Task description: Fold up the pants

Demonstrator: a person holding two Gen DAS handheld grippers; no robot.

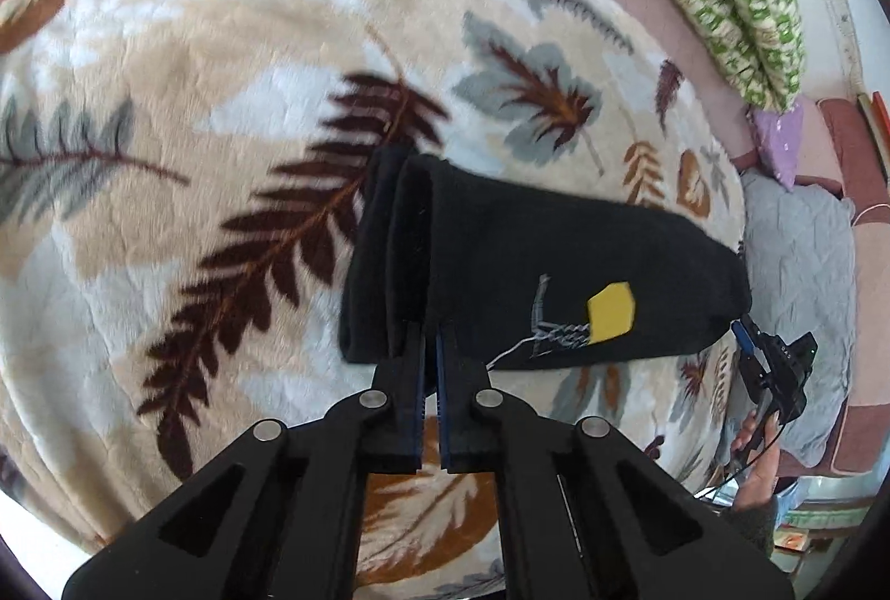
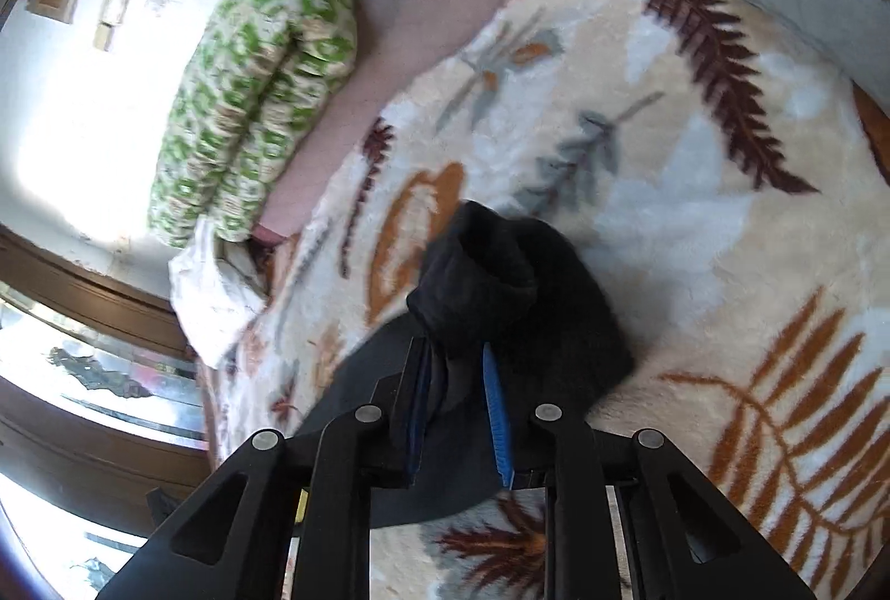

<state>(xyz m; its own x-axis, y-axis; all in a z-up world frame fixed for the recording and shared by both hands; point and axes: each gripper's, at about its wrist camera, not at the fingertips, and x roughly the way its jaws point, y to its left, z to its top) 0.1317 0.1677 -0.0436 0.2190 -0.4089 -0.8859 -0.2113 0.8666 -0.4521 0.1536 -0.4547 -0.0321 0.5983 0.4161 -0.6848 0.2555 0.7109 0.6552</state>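
pants (image 1: 500, 255) centre frame, folded black bundle on leaf blanket (image 1: 167, 99) | left gripper (image 1: 431, 350) clamped on near edge | right gripper (image 2: 459, 372) pinching bunched cloth | risk: uneven lift, layers slip, fold unravels

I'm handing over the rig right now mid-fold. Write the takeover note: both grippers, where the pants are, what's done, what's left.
Left gripper: shut on the near edge of the black pants, at the end with stacked layers.
Right gripper: shut on a bunched end of the same pants.
Pants: already doubled into a short bundle, yellow patch facing up, held between both grippers over the leaf-print blanket.
Done: at least one fold.
Left: probably lay the bundle flat, smooth the bunched end, release. How many folds remain I can't tell.
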